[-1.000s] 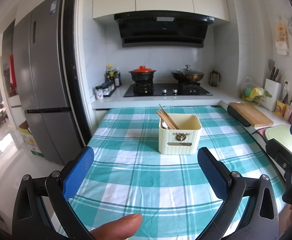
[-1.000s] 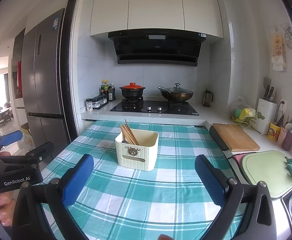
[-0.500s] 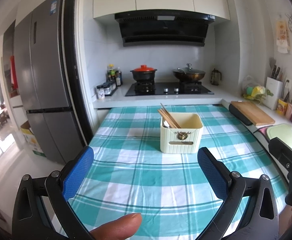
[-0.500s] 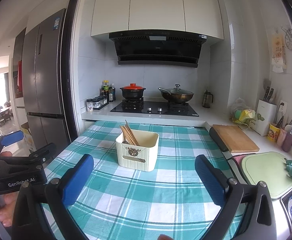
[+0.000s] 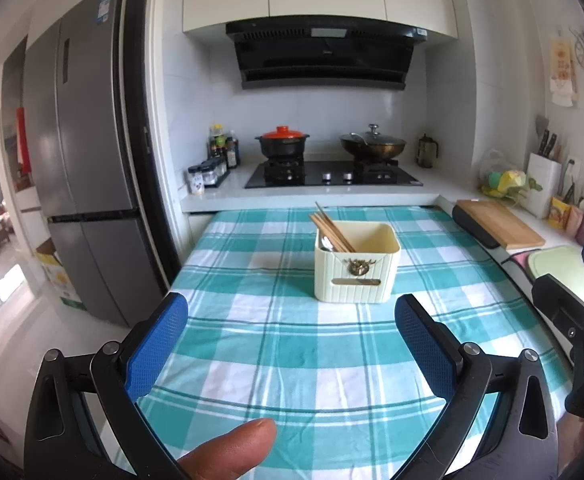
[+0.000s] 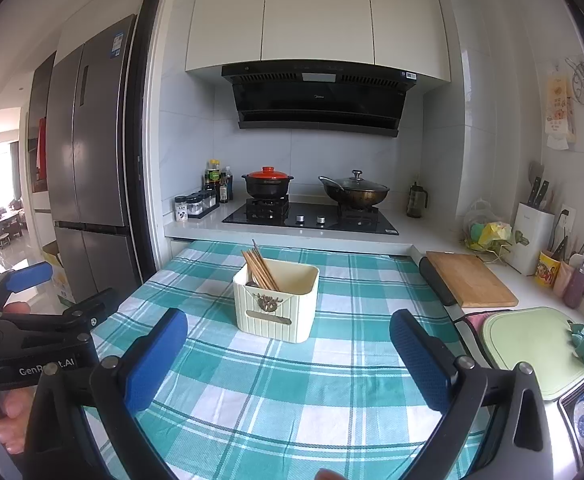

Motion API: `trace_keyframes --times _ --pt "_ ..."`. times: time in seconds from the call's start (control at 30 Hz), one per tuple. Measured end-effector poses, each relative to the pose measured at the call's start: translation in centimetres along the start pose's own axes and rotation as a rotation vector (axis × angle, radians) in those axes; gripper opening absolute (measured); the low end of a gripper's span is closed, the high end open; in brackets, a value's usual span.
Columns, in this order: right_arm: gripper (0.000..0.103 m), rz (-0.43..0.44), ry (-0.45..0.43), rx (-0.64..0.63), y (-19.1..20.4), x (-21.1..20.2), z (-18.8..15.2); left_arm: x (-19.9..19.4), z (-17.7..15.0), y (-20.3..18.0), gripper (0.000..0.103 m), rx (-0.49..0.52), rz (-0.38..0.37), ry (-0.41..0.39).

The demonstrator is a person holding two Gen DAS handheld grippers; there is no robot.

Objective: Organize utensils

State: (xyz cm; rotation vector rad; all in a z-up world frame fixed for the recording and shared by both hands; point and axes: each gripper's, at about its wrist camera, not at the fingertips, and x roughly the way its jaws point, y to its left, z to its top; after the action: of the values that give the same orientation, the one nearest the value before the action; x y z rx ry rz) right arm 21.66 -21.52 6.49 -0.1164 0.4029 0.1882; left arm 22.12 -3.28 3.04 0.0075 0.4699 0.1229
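Nothing much has moved; both views drift only a tiny bit. Left gripper (image 5: pixel 291 330) and right gripper (image 6: pixel 288 346) hang wide open, holding nothing. Chopsticks (image 5: pixel 331 231) and a spoon (image 5: pixel 325 243) lean inside the cream holder (image 6: pixel 276 305) on the checked tablecloth (image 5: pixel 292 344). A clumsy bump could tip the holder over.

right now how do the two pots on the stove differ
The left pot is black with a solid red lid; the wok on the right has a see-through lid with a knob. The left pot is deeper and narrower; the wok is wider, shallower and brownish. Both sit lidded on burners of the black stove.
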Motion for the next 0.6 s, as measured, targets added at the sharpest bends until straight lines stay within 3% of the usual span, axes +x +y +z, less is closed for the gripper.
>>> trace_keyframes --times 0.6 --pt "0.103 0.005 0.0 -0.008 0.11 -0.1 0.02 -0.13 0.07 0.05 0.103 0.001 -0.01 0.001"
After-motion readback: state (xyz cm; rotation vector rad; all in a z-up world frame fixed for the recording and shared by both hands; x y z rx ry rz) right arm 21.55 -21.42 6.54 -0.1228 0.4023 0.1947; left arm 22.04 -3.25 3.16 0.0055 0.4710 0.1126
